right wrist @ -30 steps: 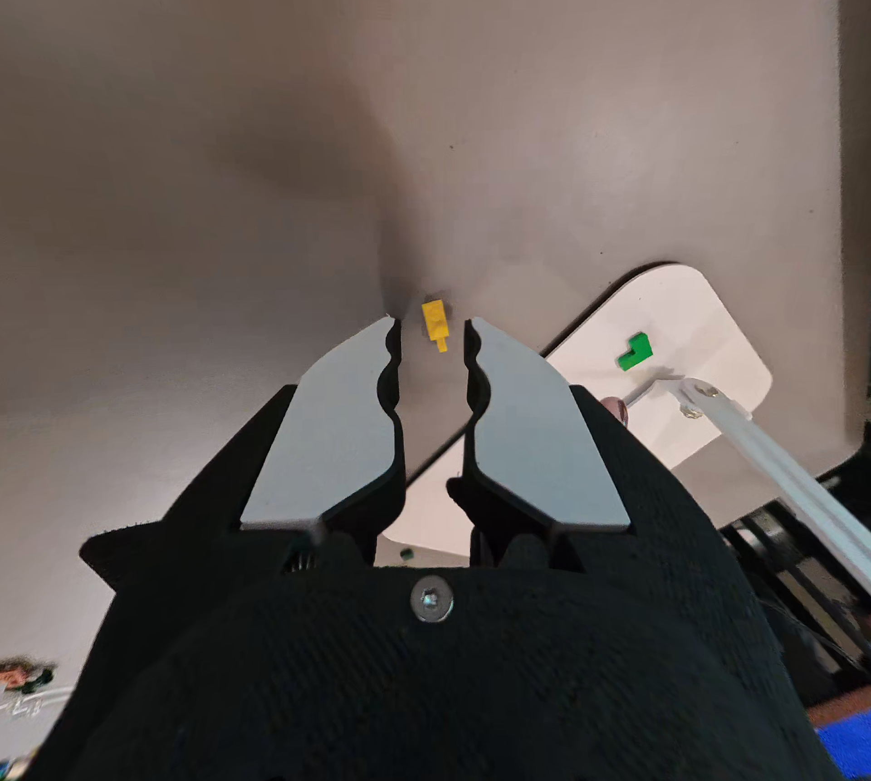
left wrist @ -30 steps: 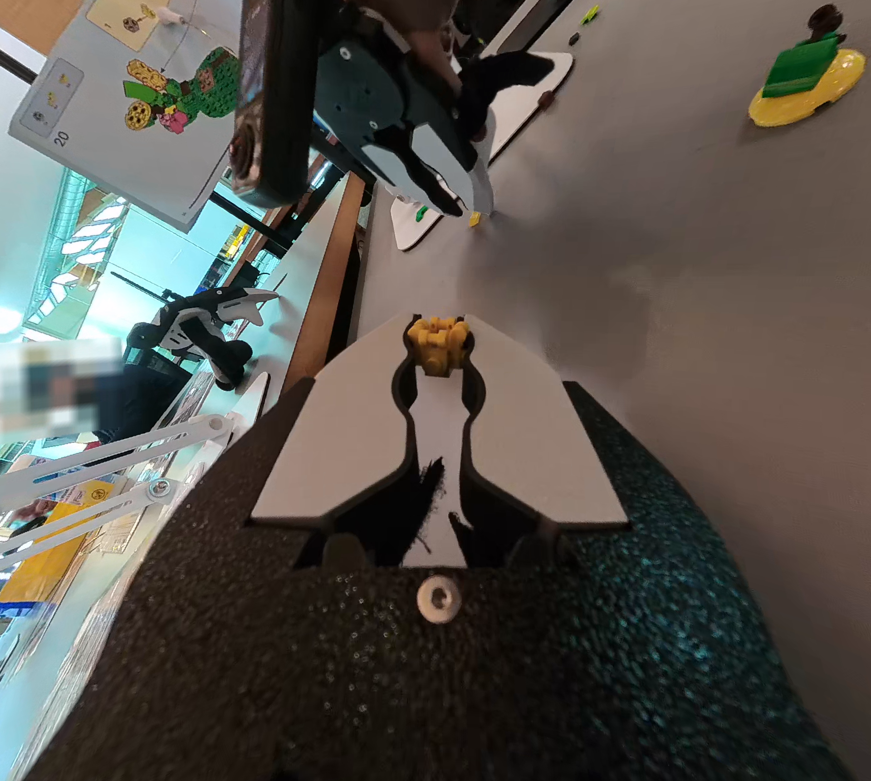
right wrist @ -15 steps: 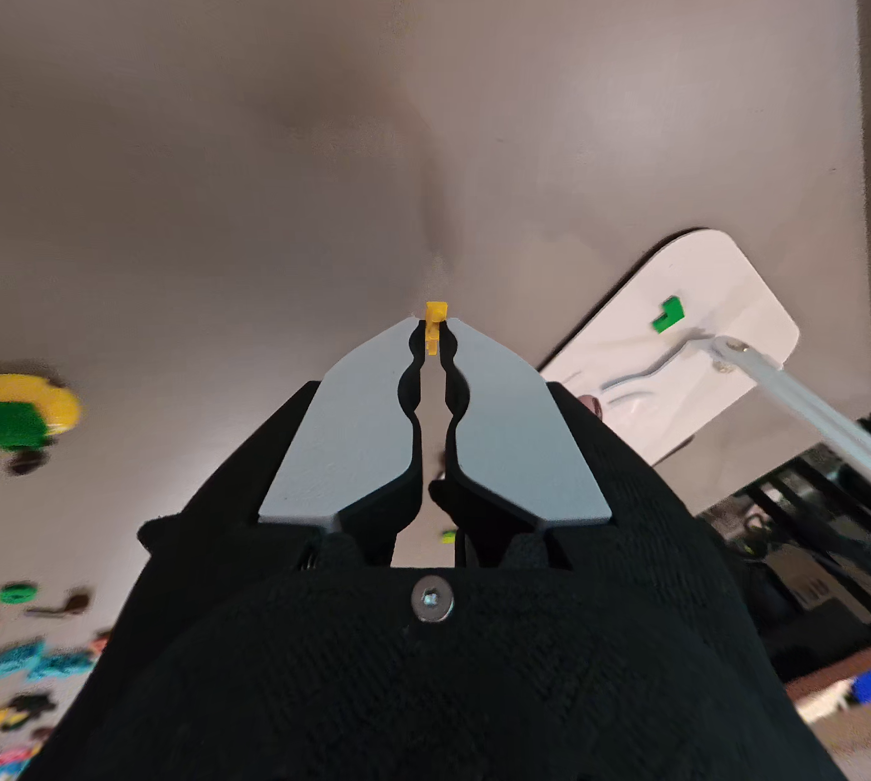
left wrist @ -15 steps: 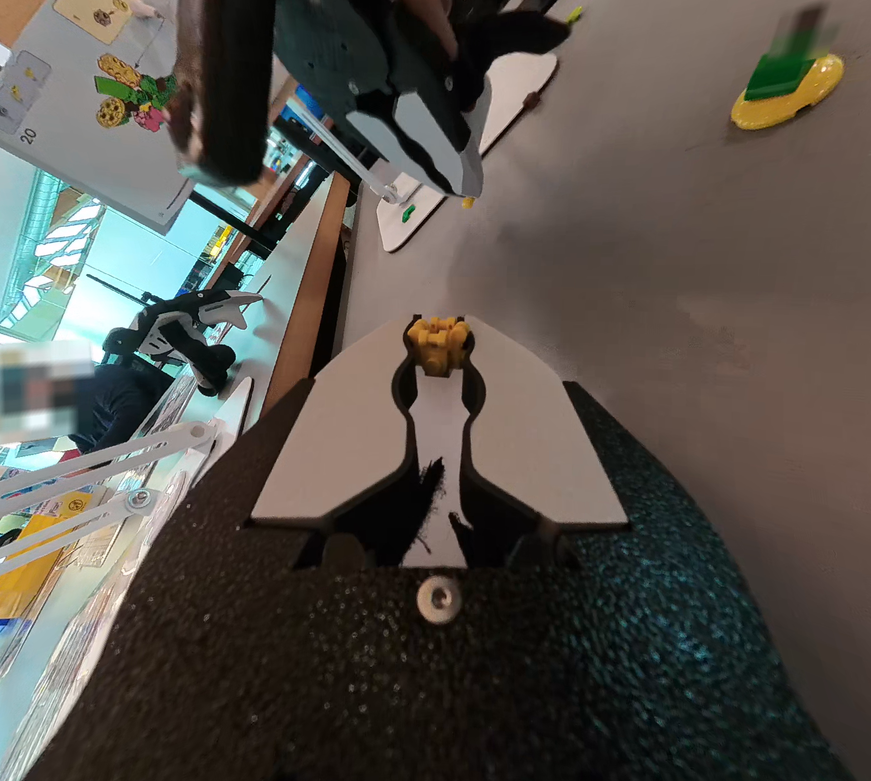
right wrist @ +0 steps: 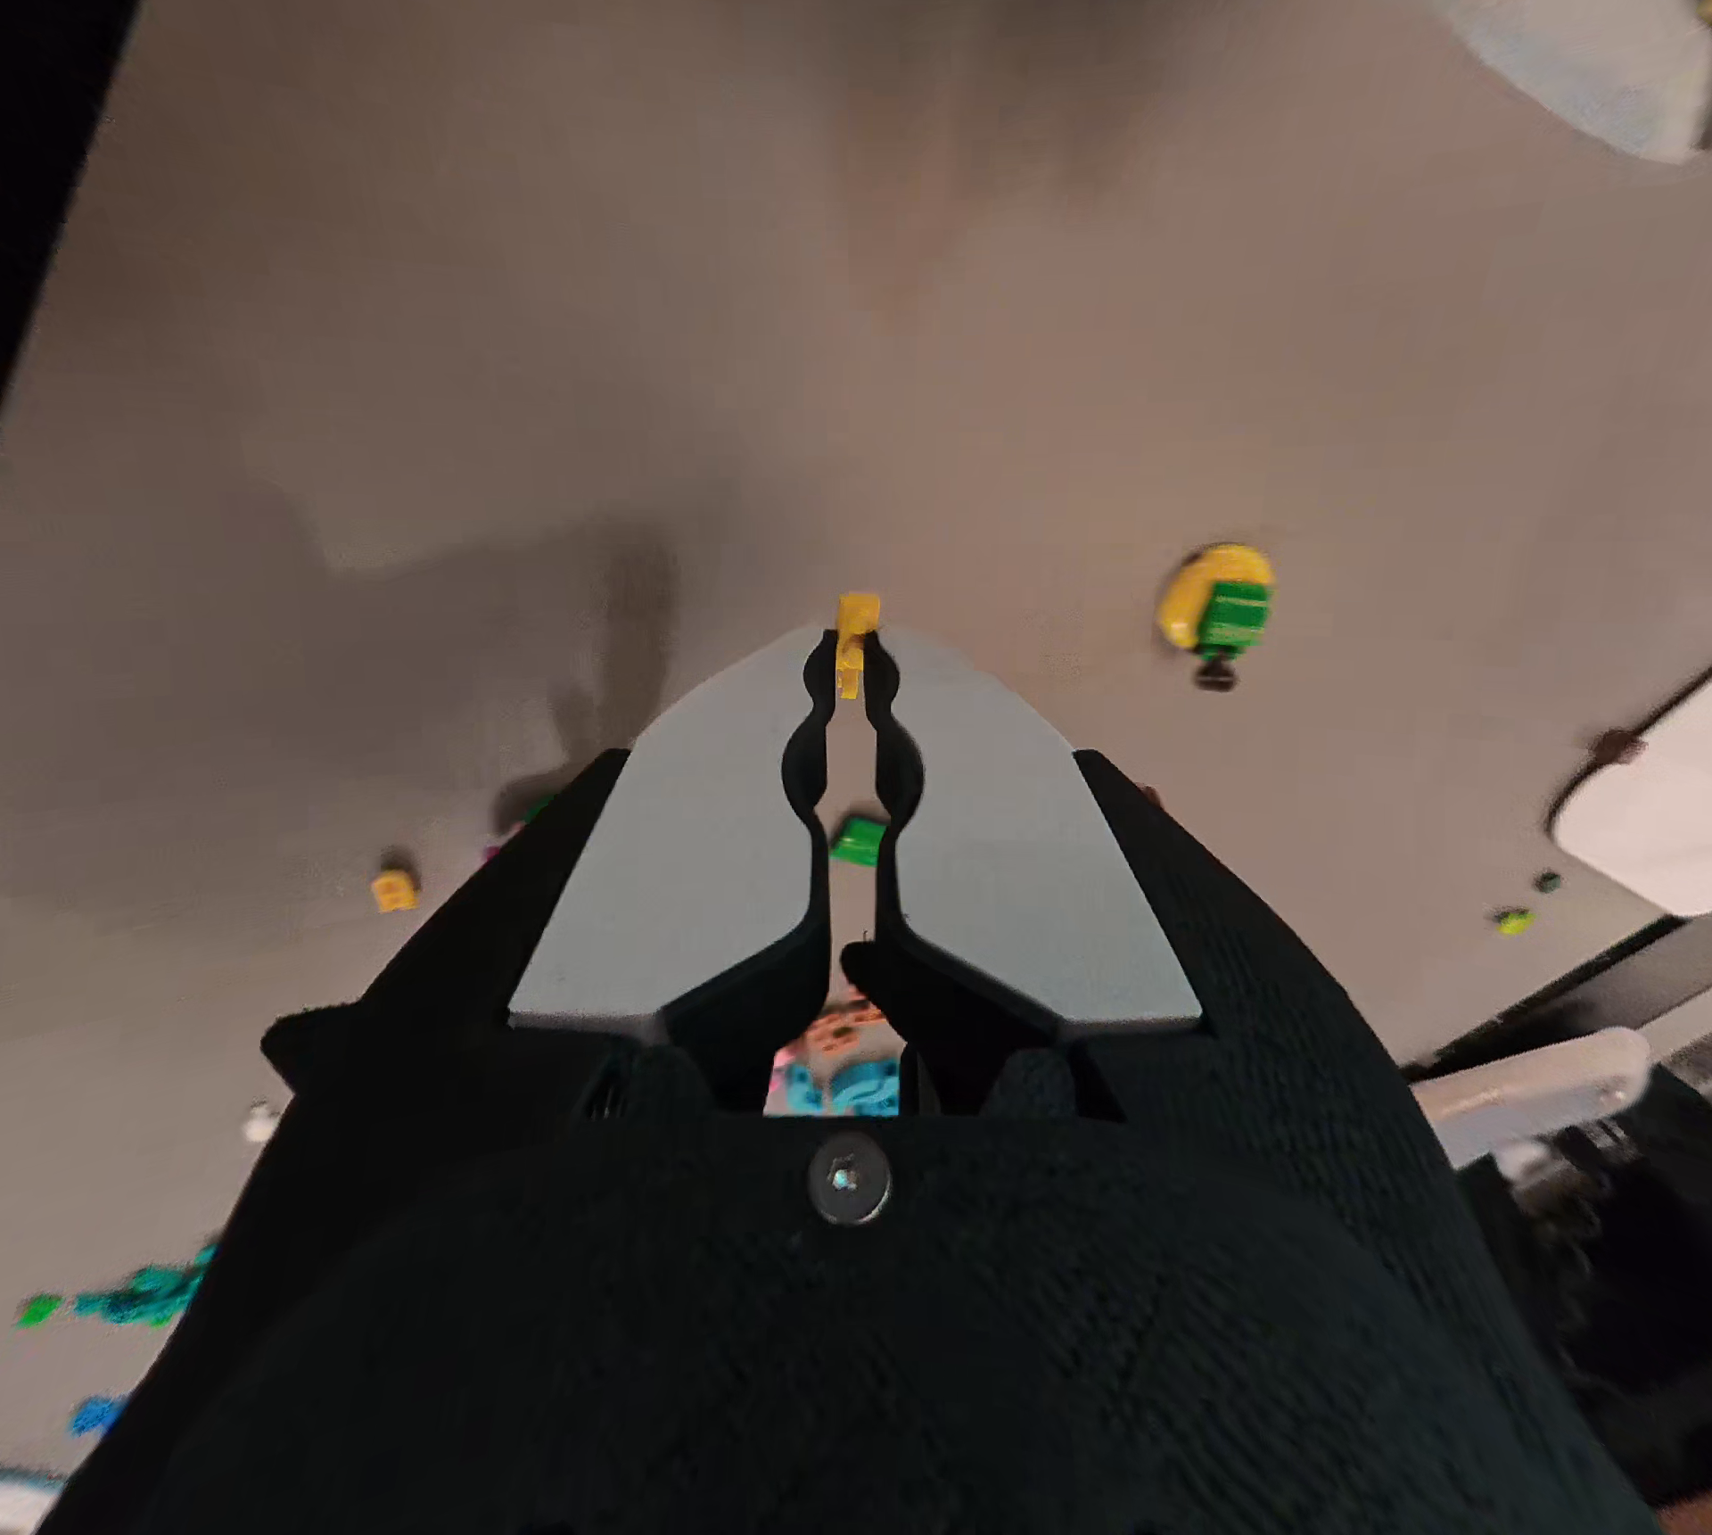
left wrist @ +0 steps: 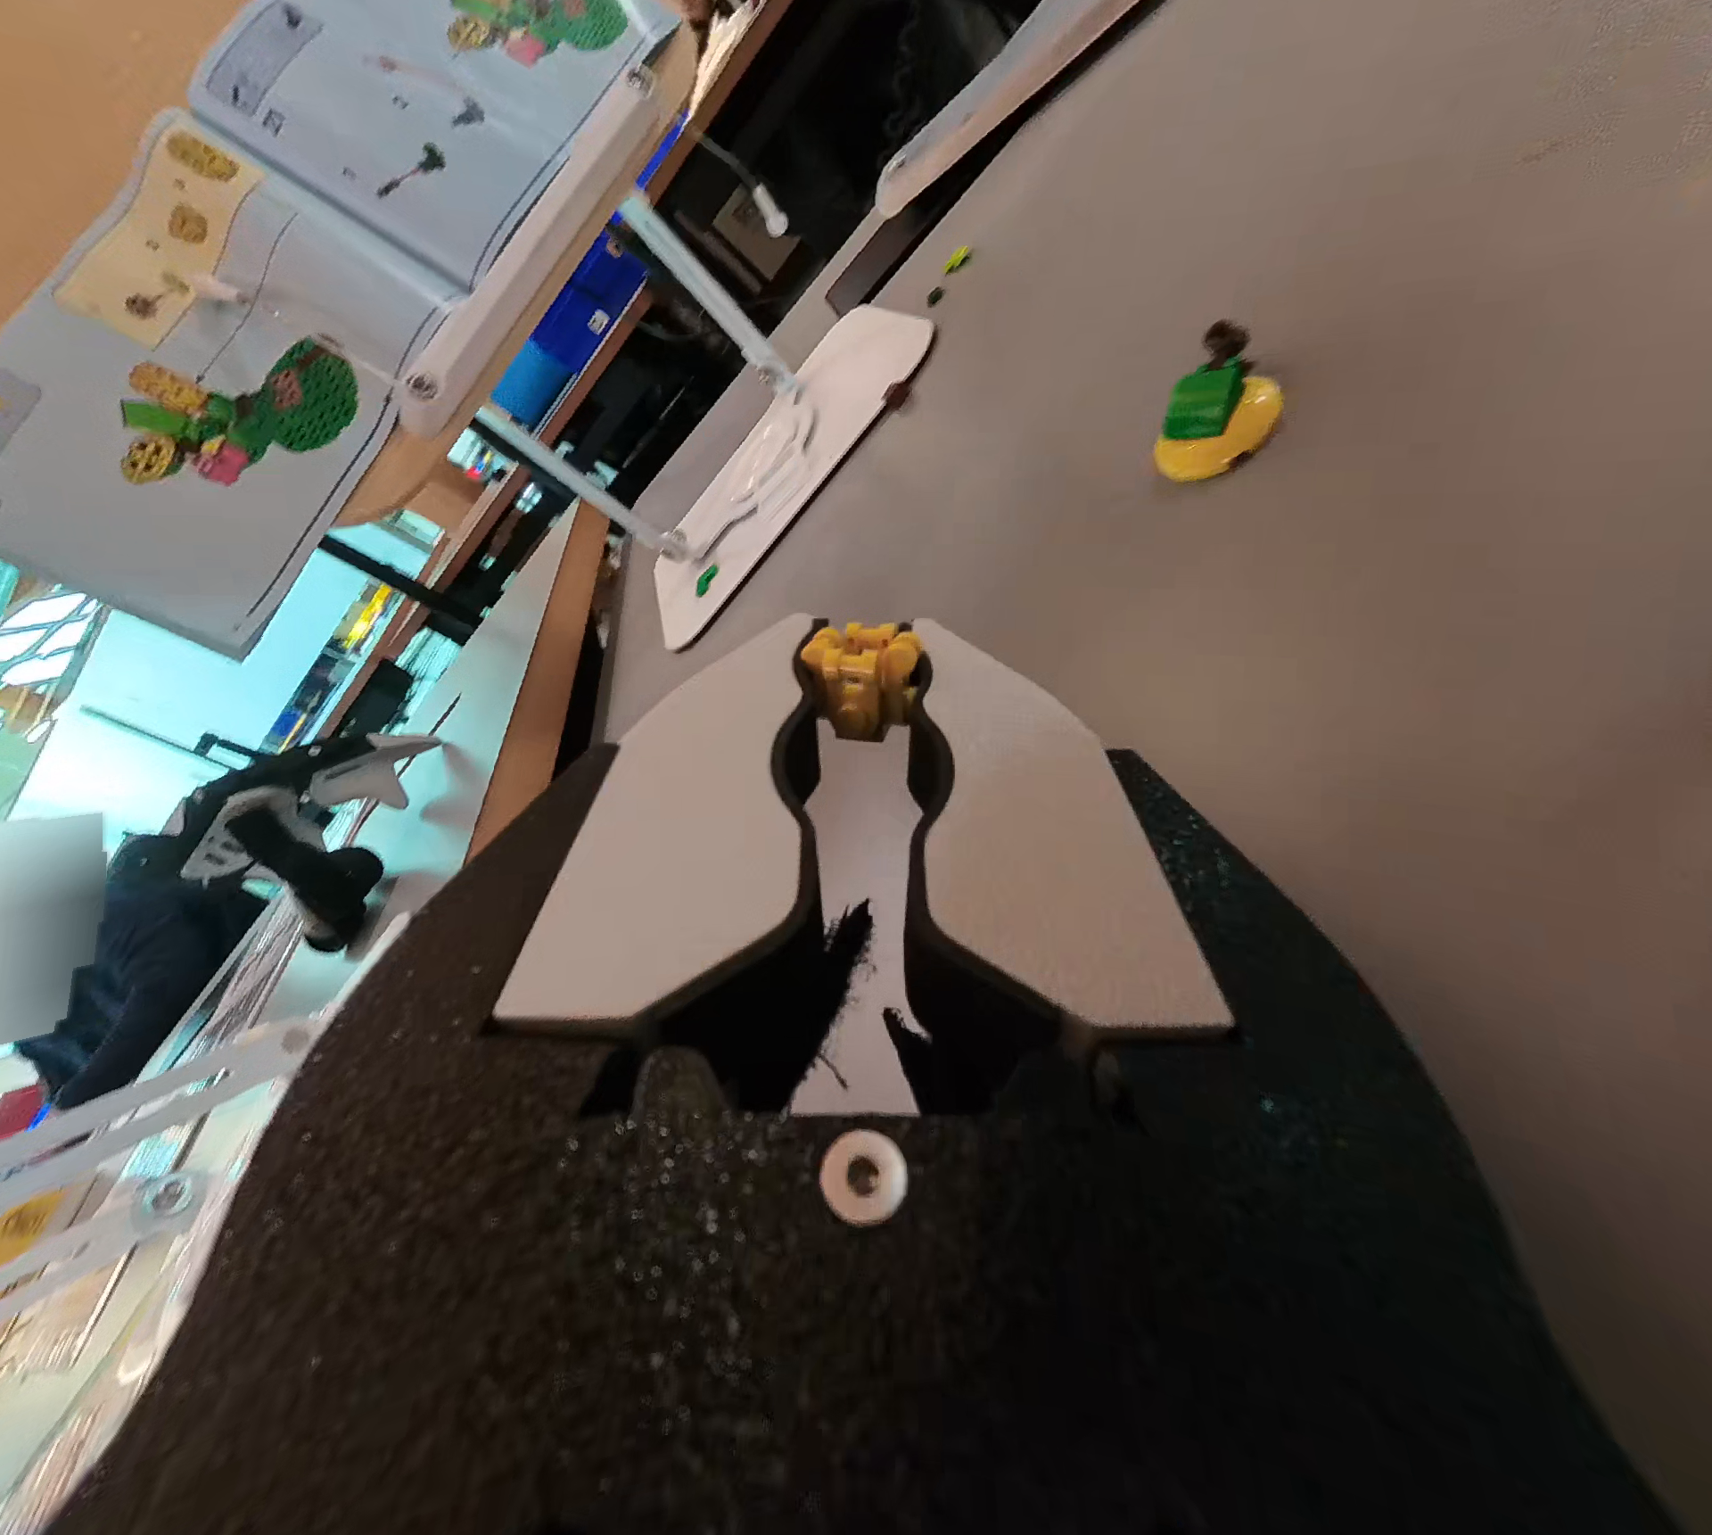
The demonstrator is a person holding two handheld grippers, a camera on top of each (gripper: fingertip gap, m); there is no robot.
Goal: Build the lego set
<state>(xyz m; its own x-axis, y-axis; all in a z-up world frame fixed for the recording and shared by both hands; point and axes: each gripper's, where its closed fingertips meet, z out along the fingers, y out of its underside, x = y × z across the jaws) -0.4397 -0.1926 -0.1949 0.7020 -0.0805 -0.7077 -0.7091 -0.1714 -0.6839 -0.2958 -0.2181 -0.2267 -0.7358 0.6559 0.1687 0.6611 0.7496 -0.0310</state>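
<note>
My left gripper (left wrist: 863, 656) is shut on a small yellow lego assembly (left wrist: 862, 680), held above the grey table (left wrist: 1297, 749). My right gripper (right wrist: 854, 643) is shut on a thin yellow lego piece (right wrist: 854, 627) whose end sticks out past the fingertips, held above the table (right wrist: 556, 286). A yellow dish with a green block on it (left wrist: 1214, 416) sits on the table to the right; it also shows in the right wrist view (right wrist: 1218, 599). The instruction booklet (left wrist: 306, 267) stands open on a white stand (left wrist: 797, 453) at the left.
Loose pieces lie on the table in the right wrist view: a green brick (right wrist: 857, 842), a yellow brick (right wrist: 394, 888), teal and pink pieces (right wrist: 843, 1073), green and teal ones (right wrist: 130, 1301). A blurred part of the left gripper (right wrist: 1575, 8) shows top right. A person sits far left (left wrist: 111, 962). The left gripper's tips are roughly 15 centimetres from the right gripper's. Measured from the fingertips, the green brick (right wrist: 857, 842) is 9 centimetres or so from the right gripper and 20 centimetres from the left.
My right gripper closed on the thin yellow piece, lifted it off the table and swung away from the stand. It has left the left wrist view, which now shows the booklet.
</note>
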